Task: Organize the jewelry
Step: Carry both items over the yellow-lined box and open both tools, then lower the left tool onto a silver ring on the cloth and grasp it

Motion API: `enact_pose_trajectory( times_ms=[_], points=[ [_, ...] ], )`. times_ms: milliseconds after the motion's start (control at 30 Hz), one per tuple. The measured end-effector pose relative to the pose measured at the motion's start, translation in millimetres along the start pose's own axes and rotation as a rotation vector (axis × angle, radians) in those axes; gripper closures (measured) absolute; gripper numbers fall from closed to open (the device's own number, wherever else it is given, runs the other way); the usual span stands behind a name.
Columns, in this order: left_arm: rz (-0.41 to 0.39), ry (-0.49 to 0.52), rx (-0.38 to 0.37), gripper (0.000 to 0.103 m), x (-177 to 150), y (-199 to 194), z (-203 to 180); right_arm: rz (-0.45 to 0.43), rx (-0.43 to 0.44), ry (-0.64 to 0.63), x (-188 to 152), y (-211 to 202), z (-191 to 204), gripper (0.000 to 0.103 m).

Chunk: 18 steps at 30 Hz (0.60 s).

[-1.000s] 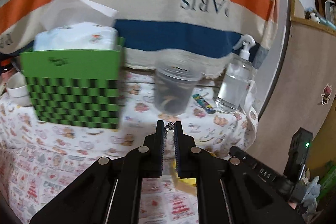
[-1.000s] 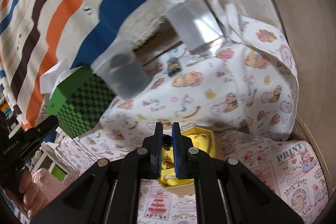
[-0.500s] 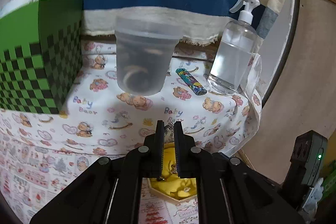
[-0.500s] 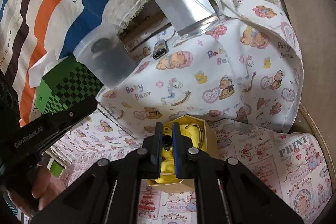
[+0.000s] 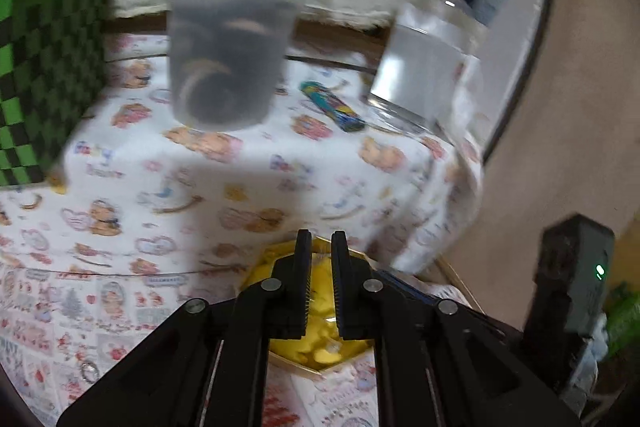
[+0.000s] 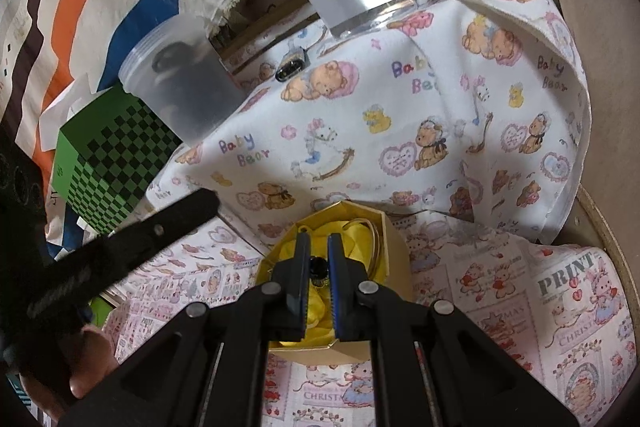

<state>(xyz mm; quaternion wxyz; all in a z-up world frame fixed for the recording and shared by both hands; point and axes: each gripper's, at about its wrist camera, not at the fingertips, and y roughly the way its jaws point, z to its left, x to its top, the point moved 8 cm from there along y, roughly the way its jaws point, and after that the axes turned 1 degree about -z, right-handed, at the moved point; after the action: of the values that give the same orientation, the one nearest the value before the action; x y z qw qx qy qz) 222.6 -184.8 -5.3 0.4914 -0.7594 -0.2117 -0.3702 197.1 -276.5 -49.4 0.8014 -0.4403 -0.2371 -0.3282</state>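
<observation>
jaws nearly closed, both grippers (image 5: 321, 243) (image 6: 319, 245) over the yellow-lined box (image 6: 394, 247).

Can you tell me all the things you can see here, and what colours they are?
jewelry box: one, tan with yellow lining, on the lower printed cloth
plastic cup: one, frosted grey, on the raised bear cloth
spray bottle: one, clear, right of the cup
lighter: one, multicoloured, between cup and bottle
checkered box: one, green and black, far left
left tool: black, over the jewelry box
right tool: black, gripping a small dark piece
</observation>
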Motion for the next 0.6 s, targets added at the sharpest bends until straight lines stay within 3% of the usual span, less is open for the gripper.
enact_pose_trajectory(
  times_ms=[100, 233, 367, 533, 600],
  points=[
    [-0.023, 0.055, 0.048, 0.094, -1, -4, -4, -0.004, -0.005, -0.009, 1, 1, 1, 0.095],
    [-0.057, 0.074, 0.104, 0.082, 2, -13, 0, -0.005, -0.004, 0.001, 1, 0, -1, 0.095],
    [-0.101, 0.063, 0.145, 0.064, 6, -33, 16, 0.002, 0.008, -0.001, 0, -2, -1, 0.082],
    [-0.161, 0.095, 0.220, 0.053, 7, -68, 39, -0.019, 0.010, -0.034, 2, -8, 9, 0.074],
    [-0.209, 0.098, 0.254, 0.043, 6, -87, 47, -0.036, 0.005, -0.043, 3, -12, 11, 0.073]
  ],
)
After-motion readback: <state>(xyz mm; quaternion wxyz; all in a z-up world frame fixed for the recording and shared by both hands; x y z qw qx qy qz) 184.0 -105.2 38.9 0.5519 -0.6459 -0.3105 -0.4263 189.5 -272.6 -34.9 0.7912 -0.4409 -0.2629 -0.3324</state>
